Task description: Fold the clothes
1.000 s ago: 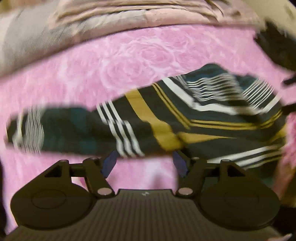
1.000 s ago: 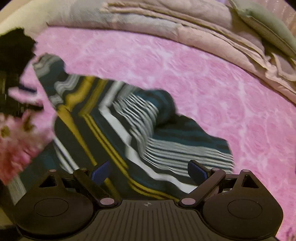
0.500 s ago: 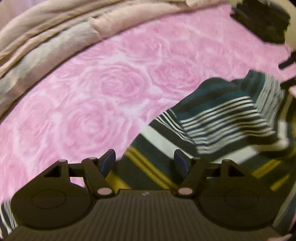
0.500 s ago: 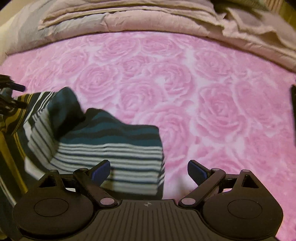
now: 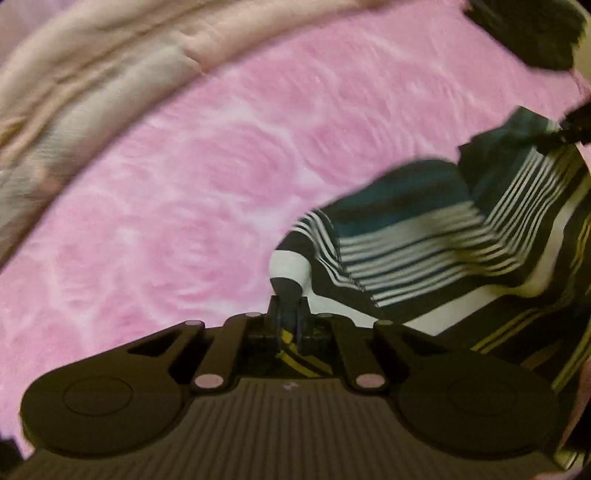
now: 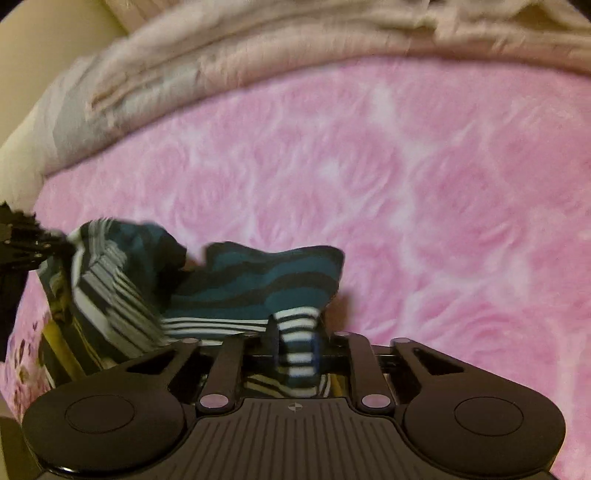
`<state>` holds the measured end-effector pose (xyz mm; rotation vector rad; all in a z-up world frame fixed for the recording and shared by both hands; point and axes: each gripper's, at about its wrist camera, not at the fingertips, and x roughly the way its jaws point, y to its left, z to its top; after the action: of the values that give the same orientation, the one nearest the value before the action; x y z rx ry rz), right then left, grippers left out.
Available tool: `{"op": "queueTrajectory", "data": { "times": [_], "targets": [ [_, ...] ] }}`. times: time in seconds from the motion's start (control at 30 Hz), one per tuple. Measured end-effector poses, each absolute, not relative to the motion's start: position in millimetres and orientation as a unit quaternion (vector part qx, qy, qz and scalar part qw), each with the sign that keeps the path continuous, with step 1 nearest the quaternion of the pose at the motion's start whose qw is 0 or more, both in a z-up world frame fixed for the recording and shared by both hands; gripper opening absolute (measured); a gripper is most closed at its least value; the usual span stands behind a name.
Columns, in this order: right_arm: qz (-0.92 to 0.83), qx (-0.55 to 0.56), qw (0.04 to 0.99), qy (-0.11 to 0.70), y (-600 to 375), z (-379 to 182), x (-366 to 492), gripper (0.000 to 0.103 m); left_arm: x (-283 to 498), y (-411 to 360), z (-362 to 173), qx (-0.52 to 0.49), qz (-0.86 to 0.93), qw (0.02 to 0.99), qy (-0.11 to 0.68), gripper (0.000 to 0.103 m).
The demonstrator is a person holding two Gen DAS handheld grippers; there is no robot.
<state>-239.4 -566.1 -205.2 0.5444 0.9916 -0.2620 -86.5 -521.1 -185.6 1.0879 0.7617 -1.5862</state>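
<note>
A dark teal garment with white and yellow stripes point(image 5: 424, 240) lies bunched on the pink rose-patterned bedspread point(image 5: 184, 184). My left gripper point(image 5: 289, 314) is shut on an edge of it, with a white-striped fold bulging above the fingertips. In the right wrist view the same garment point(image 6: 240, 280) spreads to the left, and my right gripper point(image 6: 295, 343) is shut on a striped edge of it. The other gripper shows as a dark shape at the frame edge in the left wrist view point(image 5: 569, 125) and in the right wrist view point(image 6: 22, 240), also on the cloth.
A folded beige and grey quilt point(image 5: 92, 92) lies along the far side of the bed, also seen in the right wrist view point(image 6: 258, 48). A black item point(image 5: 532, 33) sits at the far right. A cream wall point(image 6: 48, 51) is at the left.
Both grippers were open over the garment; they have now closed on its edges. The cloth has bunched up between them and the views shifted toward the bedspread.
</note>
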Motion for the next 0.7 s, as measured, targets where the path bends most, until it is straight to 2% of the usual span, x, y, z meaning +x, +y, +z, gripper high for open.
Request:
{"op": "queueTrajectory", "data": {
  "times": [0.1, 0.2, 0.5, 0.7],
  "targets": [
    [-0.163, 0.254, 0.849, 0.433, -575, -174, -262, 0.014, -70, -506, -148, 0.428, -0.654, 0.544, 0.306, 0.005],
    [-0.180, 0.256, 0.852, 0.419, -577, -160, -269, 0.014, -69, -497, -136, 0.422, -0.650, 0.554, 0.303, 0.005],
    [-0.149, 0.228, 0.870, 0.410, -539, -150, -224, 0.014, -68, -467, -108, 0.387, -0.665, 0.569, 0.290, 0.005],
    [-0.089, 0.199, 0.907, 0.361, -500, -100, -172, 0.014, -5, -417, -45, 0.317, -0.637, 0.645, 0.280, 0.004]
  ]
}}
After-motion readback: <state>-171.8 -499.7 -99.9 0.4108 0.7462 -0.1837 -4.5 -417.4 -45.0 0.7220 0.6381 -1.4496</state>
